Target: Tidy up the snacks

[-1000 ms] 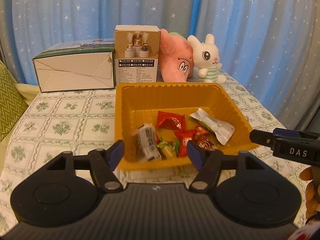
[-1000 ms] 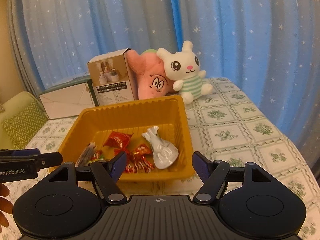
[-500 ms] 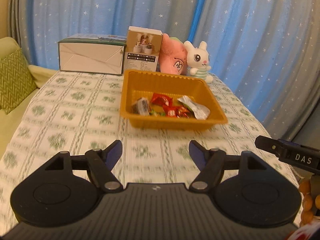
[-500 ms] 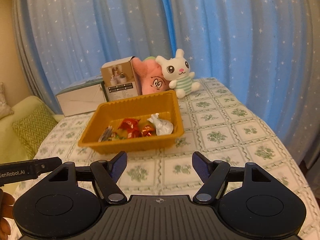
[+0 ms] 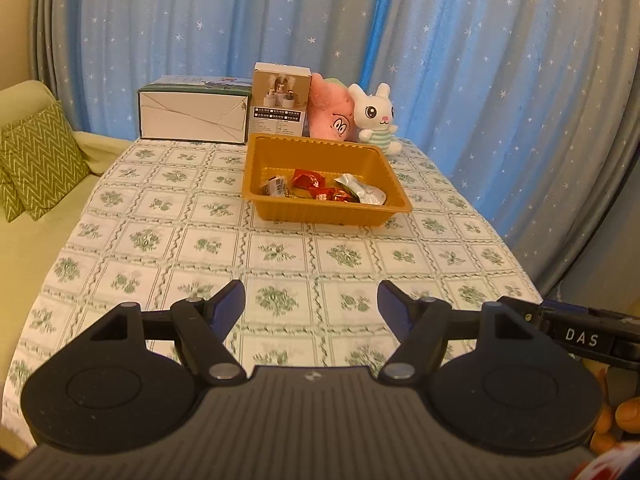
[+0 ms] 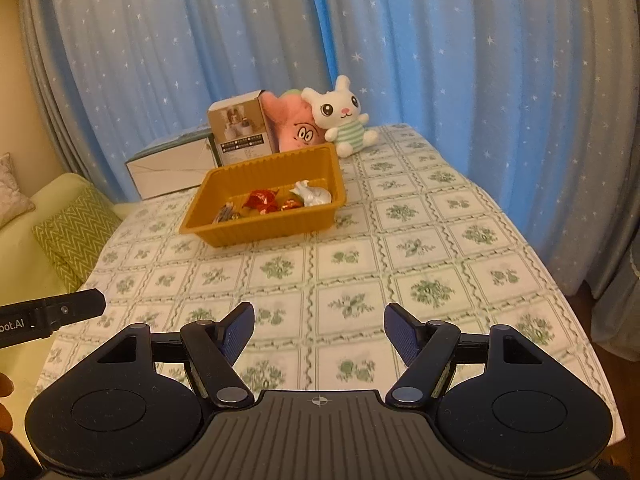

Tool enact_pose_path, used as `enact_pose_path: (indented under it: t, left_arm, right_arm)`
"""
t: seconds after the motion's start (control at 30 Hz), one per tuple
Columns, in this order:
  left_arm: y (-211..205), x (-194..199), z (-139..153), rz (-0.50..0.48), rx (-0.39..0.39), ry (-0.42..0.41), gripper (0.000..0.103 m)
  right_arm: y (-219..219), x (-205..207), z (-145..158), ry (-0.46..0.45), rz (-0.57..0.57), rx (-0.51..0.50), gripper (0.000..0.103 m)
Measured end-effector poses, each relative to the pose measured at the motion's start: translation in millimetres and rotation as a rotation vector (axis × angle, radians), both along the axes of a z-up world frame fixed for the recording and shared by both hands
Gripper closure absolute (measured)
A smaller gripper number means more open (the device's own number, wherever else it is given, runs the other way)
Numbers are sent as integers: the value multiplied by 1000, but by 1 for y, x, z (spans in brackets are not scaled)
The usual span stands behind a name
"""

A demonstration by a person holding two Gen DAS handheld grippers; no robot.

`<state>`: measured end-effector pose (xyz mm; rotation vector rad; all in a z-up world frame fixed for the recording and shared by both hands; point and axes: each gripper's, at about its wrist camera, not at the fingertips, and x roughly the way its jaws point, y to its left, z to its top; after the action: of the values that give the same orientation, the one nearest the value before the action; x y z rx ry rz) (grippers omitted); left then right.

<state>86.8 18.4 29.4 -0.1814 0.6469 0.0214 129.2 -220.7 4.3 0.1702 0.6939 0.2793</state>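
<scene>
A: Beyond the left gripper [image 5: 311, 300], how many wrapped snacks [image 5: 320, 189] lie in the ribbed orange plastic tray [image 5: 328, 211]?

B: Too small and overlapping to count; the near wall hides their lower parts.

A: And the pink plush toy [image 6: 298, 130], far ahead of the right gripper [image 6: 319, 326]?

B: Partly covered by the upright brown-and-white cardboard box [image 6: 240, 130] and the white plush rabbit [image 6: 340, 120].

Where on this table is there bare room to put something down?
The widest free patch is the tablecloth between the orange tray and both open tools, the left and the right. Left of the tray, in front of the white box, is bare too. The far edge is crowded: boxes, pink plush and bunny.
</scene>
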Motion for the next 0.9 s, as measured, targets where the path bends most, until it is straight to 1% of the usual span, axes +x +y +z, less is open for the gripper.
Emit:
enact_pose_path:
  t: [0.07,0.23,0.37,0.5,0.63,0.9]
  left_arm:
    - [-2,-10,3,-2,-9,-1,33]
    - [-13,-37,11,-2,39,-2,33]
    - [-22,-50,12,-30,54,5,33]
    - [-28,-62,10,-51,50,16,33]
    - [-35,-74,11,-43,82,22,33]
    - [-37,-83,14,-29,70,35,33]
  right_arm:
    - [-1,-11,5,-2,10,-6,31]
    - [-1,-33,17,-10,21,-49,31]
    - [-2,-50,23,-9,23,-65,31]
    - [-5,-66,29,-21,22,-74,31]
    - [-7,-79,33,-21,23,-88,31]
    - [-6,-94,42,-49,14,-104,31]
